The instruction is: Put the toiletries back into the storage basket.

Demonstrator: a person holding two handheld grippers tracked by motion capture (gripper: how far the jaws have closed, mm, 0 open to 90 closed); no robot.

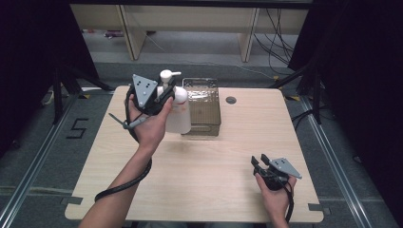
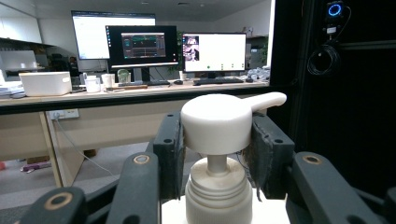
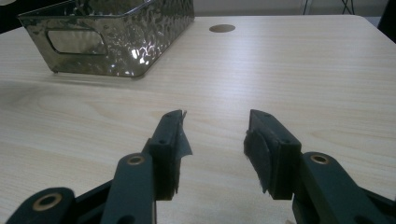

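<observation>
Across the wooden bench [image 1: 209, 161], the biggest item is the glinting hammered-metal basket [image 1: 203, 107] at the far side; its inside is hard to read from above. Just left of it, a white pump bottle [image 1: 177, 111] is held off the bench, its lower body partly hidden behind the left hand. Up close, the left gripper [image 2: 217, 140] has its fingers [image 2: 169, 149] clamped on either side of the pump head, the bottle cut off below the collar. Near the front right edge, the right gripper [image 3: 215, 140] hovers low, fingers apart around nothing.
</observation>
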